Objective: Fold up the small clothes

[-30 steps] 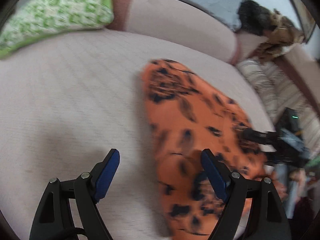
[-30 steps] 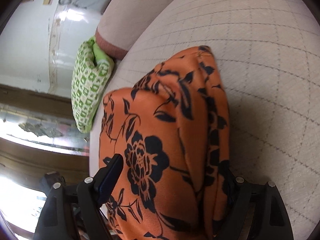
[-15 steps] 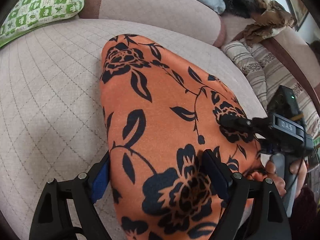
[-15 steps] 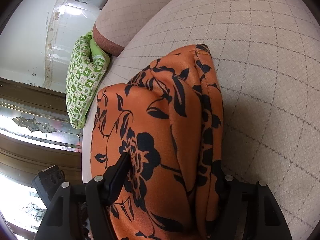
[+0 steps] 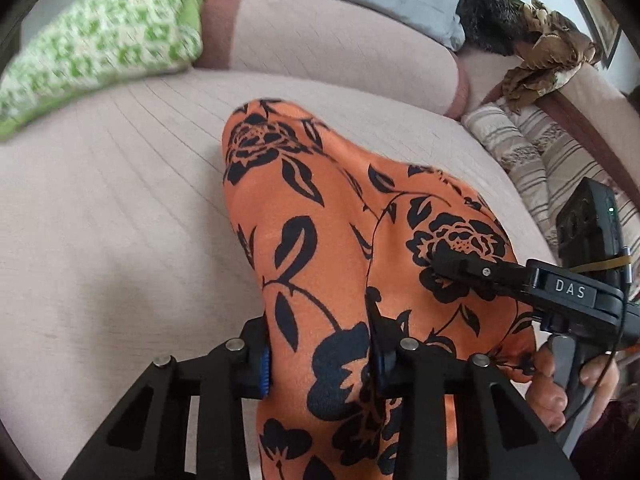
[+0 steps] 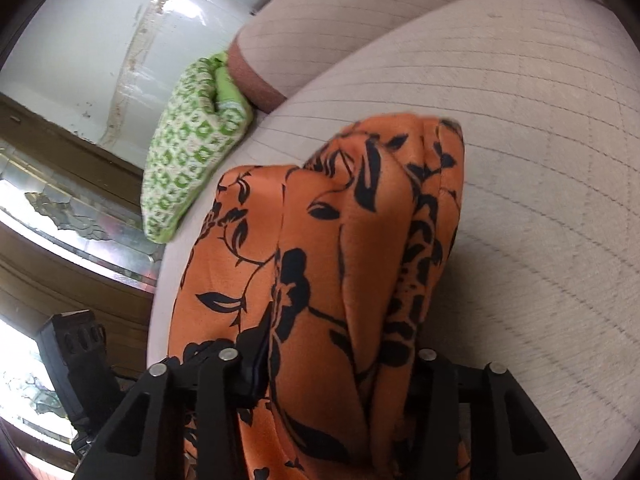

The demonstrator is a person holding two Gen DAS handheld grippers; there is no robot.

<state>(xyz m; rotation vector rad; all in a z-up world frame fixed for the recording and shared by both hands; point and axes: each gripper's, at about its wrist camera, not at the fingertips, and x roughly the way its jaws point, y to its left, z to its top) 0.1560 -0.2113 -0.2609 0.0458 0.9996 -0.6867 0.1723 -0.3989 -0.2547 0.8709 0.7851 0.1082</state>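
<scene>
Both grippers are closing on the orange floral garment (image 5: 328, 248): left gripper (image 5: 324, 356) at bottom centre is pinching a fold, right gripper (image 6: 340, 368) is squeezing a bunched edge. Garment is draping up mid-frame across the beige quilted cushion (image 5: 120, 208). Green patterned pillow (image 5: 100, 44) is sitting upper left.

Soft, even daylight; bright overall. Strongest light from the blown-out window pane (image 6: 18, 364) at lower left of the right wrist view. Motion blur smears the green-and-white patterned cushion (image 5: 108, 48) and the quilted beige sofa seat (image 6: 552, 240). Fisheye bending, dark vignette at corners. Faint soft shadow beside the orange black-flowered cloth (image 5: 320, 216).
</scene>
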